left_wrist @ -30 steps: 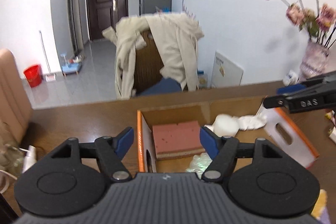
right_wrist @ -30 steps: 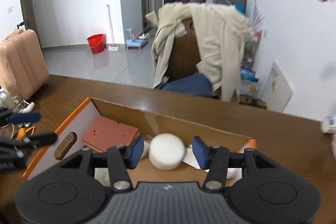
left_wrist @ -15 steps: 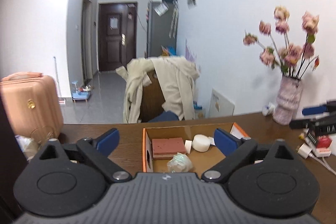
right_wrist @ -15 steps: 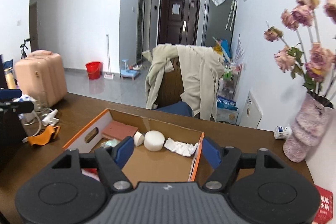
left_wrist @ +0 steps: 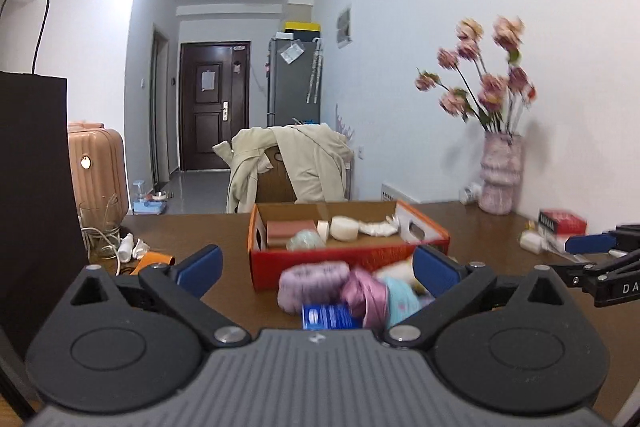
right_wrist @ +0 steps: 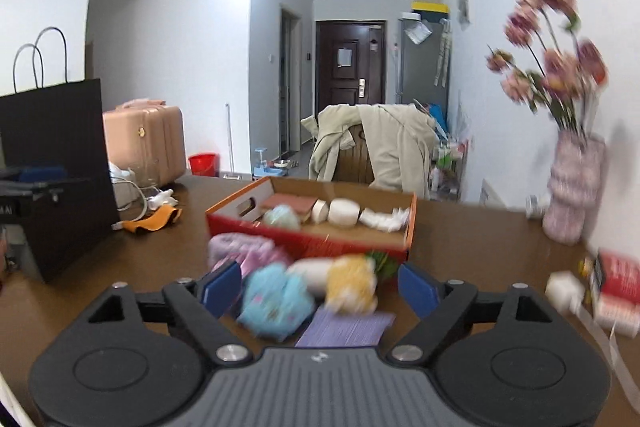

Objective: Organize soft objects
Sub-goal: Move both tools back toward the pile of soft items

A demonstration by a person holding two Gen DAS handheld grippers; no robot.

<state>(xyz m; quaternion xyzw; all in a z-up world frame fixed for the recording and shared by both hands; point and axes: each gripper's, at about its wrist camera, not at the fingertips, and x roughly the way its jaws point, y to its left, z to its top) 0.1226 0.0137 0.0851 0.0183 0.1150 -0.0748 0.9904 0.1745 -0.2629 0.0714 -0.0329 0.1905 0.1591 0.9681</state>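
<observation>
An orange cardboard box (left_wrist: 352, 255) (right_wrist: 304, 245) stands on the brown table and holds a pink sponge (left_wrist: 290, 231), a white round pad (left_wrist: 345, 228) (right_wrist: 343, 211), a crumpled white tissue (right_wrist: 382, 219) and a pale green puff (right_wrist: 281, 217). In front of the box lies a blurred pile: a lilac knit piece (left_wrist: 313, 282) (right_wrist: 240, 247), a pink cloth (left_wrist: 366, 297), a light blue soft item (right_wrist: 276, 301), a yellow plush (right_wrist: 352, 283) and a blue packet (left_wrist: 330, 317). My left gripper (left_wrist: 316, 269) is open and empty above the pile. My right gripper (right_wrist: 320, 285) is open and empty above it too.
A black paper bag (right_wrist: 60, 163) stands at the left. A vase of pink flowers (left_wrist: 500, 179) (right_wrist: 572, 195) stands at the right by the wall. A red box and white bottles (right_wrist: 600, 287) lie at the right. Cables and an orange item (right_wrist: 152, 217) lie left of the box.
Both grippers have pulled back from the box toward the near table edge and opened wider. The white round pad now lies in the box. The pile of soft items has come into view.
</observation>
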